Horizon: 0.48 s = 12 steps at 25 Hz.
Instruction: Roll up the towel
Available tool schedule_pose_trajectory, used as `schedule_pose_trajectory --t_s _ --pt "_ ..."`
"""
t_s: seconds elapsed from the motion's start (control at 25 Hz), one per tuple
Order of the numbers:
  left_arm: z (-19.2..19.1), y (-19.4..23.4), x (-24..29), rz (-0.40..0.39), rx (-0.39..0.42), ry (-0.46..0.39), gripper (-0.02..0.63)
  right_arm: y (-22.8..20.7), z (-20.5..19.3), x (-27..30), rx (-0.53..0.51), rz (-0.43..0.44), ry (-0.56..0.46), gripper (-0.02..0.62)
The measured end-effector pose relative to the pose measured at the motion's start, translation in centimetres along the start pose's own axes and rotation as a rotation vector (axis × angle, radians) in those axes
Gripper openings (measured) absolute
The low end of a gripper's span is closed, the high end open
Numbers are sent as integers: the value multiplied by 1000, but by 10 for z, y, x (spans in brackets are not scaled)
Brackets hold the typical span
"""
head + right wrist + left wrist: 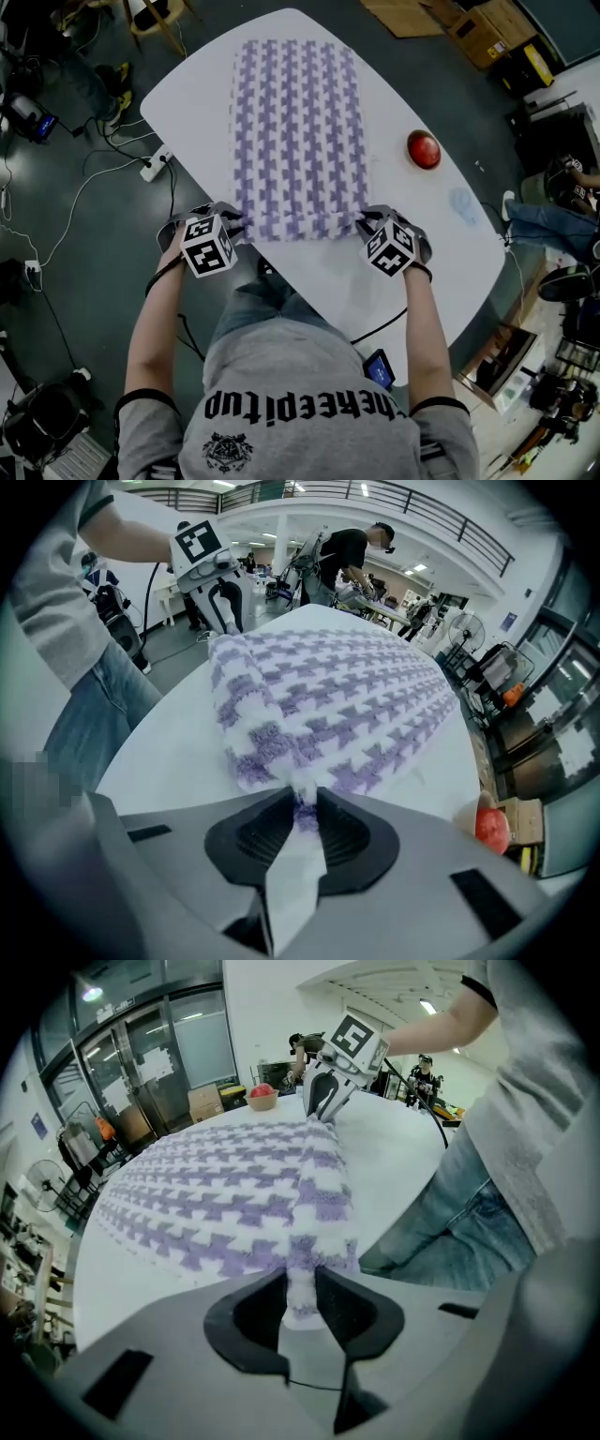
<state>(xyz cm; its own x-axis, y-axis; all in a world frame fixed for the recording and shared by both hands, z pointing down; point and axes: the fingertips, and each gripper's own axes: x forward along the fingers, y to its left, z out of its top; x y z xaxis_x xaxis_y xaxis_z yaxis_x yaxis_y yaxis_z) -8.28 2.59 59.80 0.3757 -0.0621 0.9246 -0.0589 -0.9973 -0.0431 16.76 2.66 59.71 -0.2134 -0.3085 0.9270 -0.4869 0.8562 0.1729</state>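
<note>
Seen from above, a white oval table (187,103) stands on a dark floor, with a white power strip (155,166) and loose cables lying on the floor to its left. At the near edge of the table, the left gripper (234,225) points steeply down at the near left corner of a purple and white houndstooth towel (300,122). In the left gripper view its jaws (300,1283) stand narrow, and a strip of the towel (225,1194) fills the gap between the two black pads, so it grips the cloth. The towel lies flat along the middle of the table, stretching away from the person, and its near edge is turned over into a thick band that runs between the two grippers. The right gripper (364,223) holds the near right corner in the same way; in the right gripper view its jaws (302,808) are nearly together, pinching the towel's (347,696) edge. Further right, a round red object (423,149) sits on the table, apart from the towel.
</note>
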Motion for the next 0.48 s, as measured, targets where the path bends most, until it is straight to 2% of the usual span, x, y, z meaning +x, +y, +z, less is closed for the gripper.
schedule_pose_trajectory --t_s 0.12,0.28,0.48 --pt "0 12 0 15 -2 -3 94 -6 3 6 10 -10 4 55" --pt "1 15 -8 35 4 -16 145 -7 5 7 14 -23 9 61" --pt "22 26 -35 129 42 -113 152 -12 5 12 31 -23 12 61"
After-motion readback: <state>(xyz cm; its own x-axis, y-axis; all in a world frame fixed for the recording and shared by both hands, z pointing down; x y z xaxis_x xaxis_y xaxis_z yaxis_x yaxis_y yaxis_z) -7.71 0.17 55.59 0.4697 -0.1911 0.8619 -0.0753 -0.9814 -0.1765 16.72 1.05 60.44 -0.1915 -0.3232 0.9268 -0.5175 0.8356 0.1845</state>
